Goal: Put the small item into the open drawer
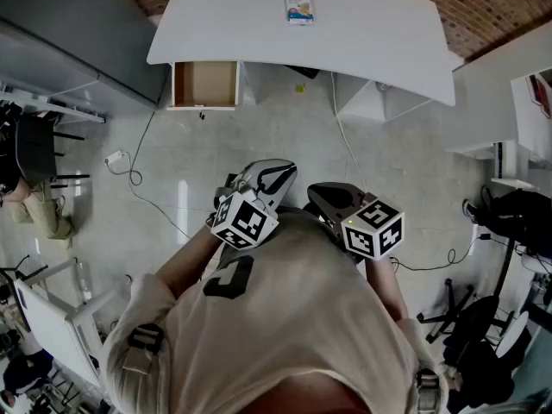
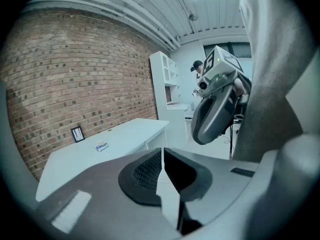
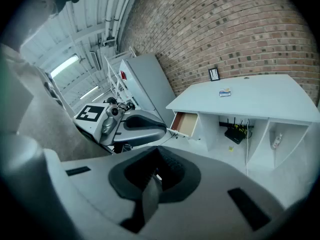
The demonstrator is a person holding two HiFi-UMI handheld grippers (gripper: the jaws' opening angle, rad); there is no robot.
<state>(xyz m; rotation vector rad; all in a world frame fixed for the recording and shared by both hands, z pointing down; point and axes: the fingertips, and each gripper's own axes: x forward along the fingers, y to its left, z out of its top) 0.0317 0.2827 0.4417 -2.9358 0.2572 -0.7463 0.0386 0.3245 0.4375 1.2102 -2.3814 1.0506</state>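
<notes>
The small item (image 1: 299, 9), a flat packet with blue print, lies on the white desk (image 1: 362, 41) near the brick wall; it also shows in the left gripper view (image 2: 102, 146) and the right gripper view (image 3: 225, 92). The open drawer (image 1: 205, 84) sticks out under the desk's left end, brown inside and empty (image 3: 186, 124). Both grippers hang in front of the person's chest, well back from the desk. My left gripper (image 1: 269, 178) is shut with nothing in it (image 2: 162, 149). My right gripper (image 1: 332, 198) is likewise shut and empty (image 3: 157, 147).
Cables (image 1: 129, 166) trail over the floor left of the person. A dark router (image 3: 235, 133) sits under the desk. A grey cabinet (image 1: 78, 24) stands left of the drawer, a black chair (image 1: 34, 149) farther left. A small picture frame (image 3: 214, 74) stands at the wall.
</notes>
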